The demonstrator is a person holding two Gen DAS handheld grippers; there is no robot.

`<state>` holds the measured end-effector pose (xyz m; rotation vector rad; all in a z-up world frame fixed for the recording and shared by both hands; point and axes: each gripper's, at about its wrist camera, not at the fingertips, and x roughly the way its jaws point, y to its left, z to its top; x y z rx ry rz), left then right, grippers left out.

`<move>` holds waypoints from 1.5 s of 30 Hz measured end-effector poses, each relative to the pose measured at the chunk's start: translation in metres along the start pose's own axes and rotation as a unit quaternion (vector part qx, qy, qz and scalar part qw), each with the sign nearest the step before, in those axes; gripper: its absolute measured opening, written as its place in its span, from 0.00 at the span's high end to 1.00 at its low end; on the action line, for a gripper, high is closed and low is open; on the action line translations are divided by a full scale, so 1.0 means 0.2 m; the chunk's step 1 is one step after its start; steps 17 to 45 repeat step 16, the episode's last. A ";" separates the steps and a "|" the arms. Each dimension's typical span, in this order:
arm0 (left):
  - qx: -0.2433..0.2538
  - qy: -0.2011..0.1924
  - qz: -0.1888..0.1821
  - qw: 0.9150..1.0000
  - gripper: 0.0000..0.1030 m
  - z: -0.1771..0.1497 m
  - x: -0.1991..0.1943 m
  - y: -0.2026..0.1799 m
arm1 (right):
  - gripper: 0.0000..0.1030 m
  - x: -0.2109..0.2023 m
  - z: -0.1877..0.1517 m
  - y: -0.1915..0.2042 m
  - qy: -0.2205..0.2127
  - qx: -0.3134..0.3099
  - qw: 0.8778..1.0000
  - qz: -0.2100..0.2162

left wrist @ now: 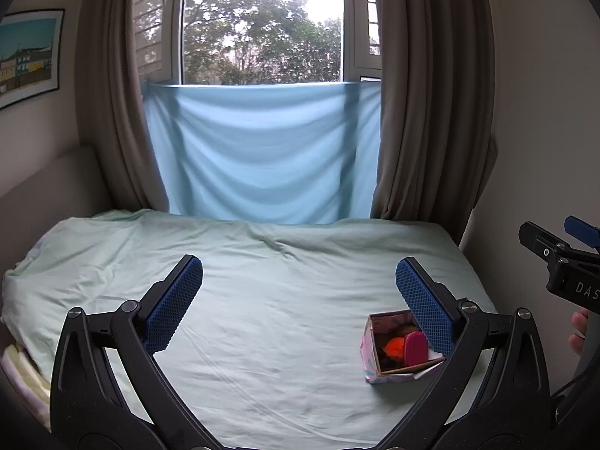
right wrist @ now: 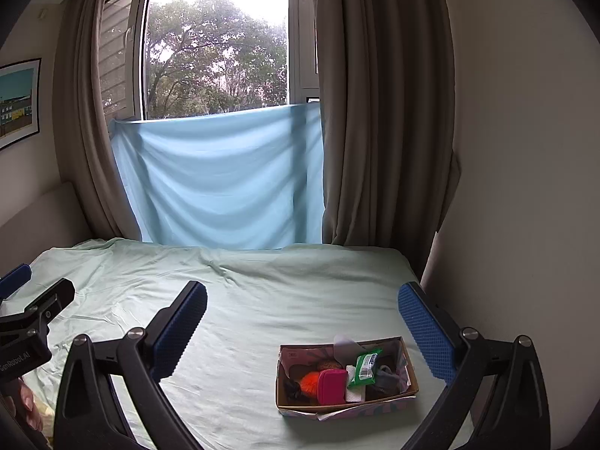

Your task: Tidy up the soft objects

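Both claws idle above a packed box

Seemingly little is left loose: in the left wrist view the left claw (left wrist: 299,292) hangs with its blue pads wide apart and nothing between them, over the pale green bed (left wrist: 262,318). The cardboard box (left wrist: 369,356) sits at lower right of the frame, half hidden behind the right-hand pad; only an orange fluffy ball (left wrist: 393,347) and a pink pouch (left wrist: 417,345) show inside. The right claw (left wrist: 555,247) enters at the right edge, cut off, so its spread cannot be read here.

From the right wrist view, the right claw (right wrist: 303,313) is also spread and empty. The box (right wrist: 410,375) lies at lower centre-right, holding the ball, the pouch, a green wipes packet (right wrist: 365,365) and darker items too dim to name. The packet stands tilted above the rim; a careless nudge could tip it out, and the light box may slide on the sheet.
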<state>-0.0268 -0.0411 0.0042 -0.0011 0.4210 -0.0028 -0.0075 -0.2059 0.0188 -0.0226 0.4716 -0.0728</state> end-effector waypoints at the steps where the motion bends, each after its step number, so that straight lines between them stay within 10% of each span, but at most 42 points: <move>1: 0.002 -0.001 0.002 1.000 0.00 0.00 0.00 0.00 | 0.01 0.00 0.00 0.00 0.001 0.000 1.000 0.000; 45: 0.011 -0.010 0.006 1.000 0.00 0.00 0.07 -0.01 | 0.01 0.09 0.01 0.02 0.025 -0.001 1.000 -0.003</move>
